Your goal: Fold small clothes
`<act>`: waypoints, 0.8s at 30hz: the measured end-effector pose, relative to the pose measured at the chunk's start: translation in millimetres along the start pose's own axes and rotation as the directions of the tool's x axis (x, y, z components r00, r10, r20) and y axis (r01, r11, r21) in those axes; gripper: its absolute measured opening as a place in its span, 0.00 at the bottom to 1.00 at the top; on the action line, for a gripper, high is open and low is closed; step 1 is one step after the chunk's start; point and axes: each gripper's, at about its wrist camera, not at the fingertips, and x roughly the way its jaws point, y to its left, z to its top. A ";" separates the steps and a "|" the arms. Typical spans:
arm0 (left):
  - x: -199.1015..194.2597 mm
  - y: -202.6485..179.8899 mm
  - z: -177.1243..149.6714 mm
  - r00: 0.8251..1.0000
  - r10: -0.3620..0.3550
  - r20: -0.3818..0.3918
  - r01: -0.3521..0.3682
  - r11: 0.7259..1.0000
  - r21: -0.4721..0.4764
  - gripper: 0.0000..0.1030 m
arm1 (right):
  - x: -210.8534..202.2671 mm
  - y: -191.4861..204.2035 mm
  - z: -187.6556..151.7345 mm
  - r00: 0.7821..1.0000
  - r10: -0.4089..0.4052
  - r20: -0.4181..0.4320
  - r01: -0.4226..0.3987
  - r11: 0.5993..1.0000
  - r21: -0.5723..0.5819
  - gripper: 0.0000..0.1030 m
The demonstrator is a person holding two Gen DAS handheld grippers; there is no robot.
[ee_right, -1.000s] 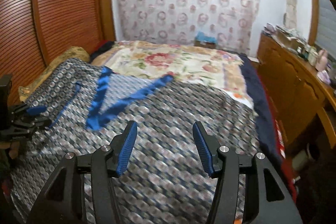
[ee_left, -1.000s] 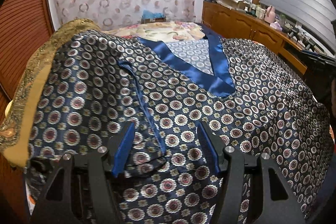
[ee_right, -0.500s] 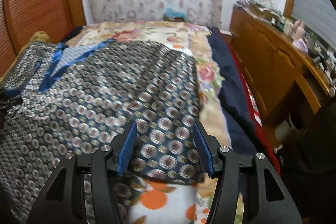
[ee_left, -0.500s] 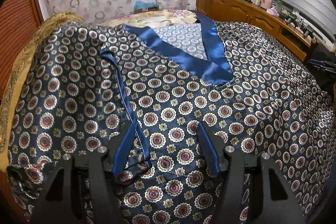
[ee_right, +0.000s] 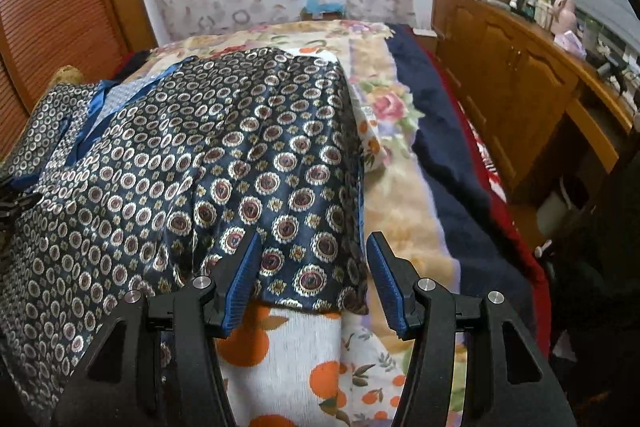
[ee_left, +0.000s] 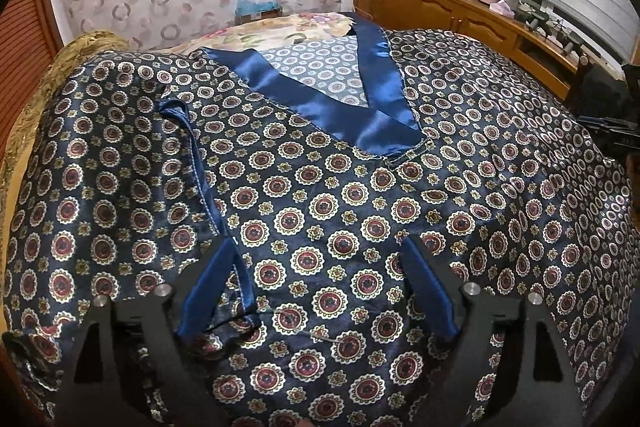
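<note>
A dark blue satin garment (ee_left: pixel 320 195) with round medallion print lies spread on the bed, its blue V-neck band (ee_left: pixel 320 99) towards the far side. A blue-trimmed sleeve edge (ee_left: pixel 200 179) runs down to the left finger of my left gripper (ee_left: pixel 318 247). That gripper hovers low over the cloth with its jaws opening wide, and the pads press on nothing. My right gripper (ee_right: pixel 314 239) stands open over the garment's (ee_right: pixel 224 163) near right hem corner, which lies below the gap between its fingers.
Under the garment are a floral bedspread (ee_right: pixel 400 187) and a white cloth with orange fruit print (ee_right: pixel 288 347). A wooden sideboard (ee_right: pixel 520 67) with clutter runs along the right. A gold cushion (ee_left: pixel 40 99) and a slatted wooden wall (ee_right: pixel 60 7) stand at the left.
My left gripper's jaws have spread wider and sit closer over the cloth. My right gripper has swung right and down, from over the garment's middle to its right hem corner.
</note>
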 end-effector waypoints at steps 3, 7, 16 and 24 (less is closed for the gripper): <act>0.1 -0.7 -0.4 1.000 0.000 -0.006 0.000 1.000 0.005 0.91 | 0.3 -0.5 -2.3 1.000 0.030 -0.004 -0.030 0.999 0.012 0.48; 2.5 -1.5 0.3 1.000 0.002 -0.013 -0.002 1.000 -0.001 0.95 | -1.7 0.7 -3.2 0.999 0.040 0.003 -0.040 0.999 0.007 0.34; 2.6 -1.5 0.2 1.000 0.009 -0.015 -0.009 1.000 -0.005 0.96 | -17.4 13.7 4.1 0.995 -0.045 0.090 0.051 0.997 -0.062 0.02; -25.3 -6.9 1.1 0.997 0.013 0.071 -0.012 1.000 -0.012 0.95 | -35.9 63.1 41.4 0.973 0.005 0.229 0.034 0.986 -0.165 0.02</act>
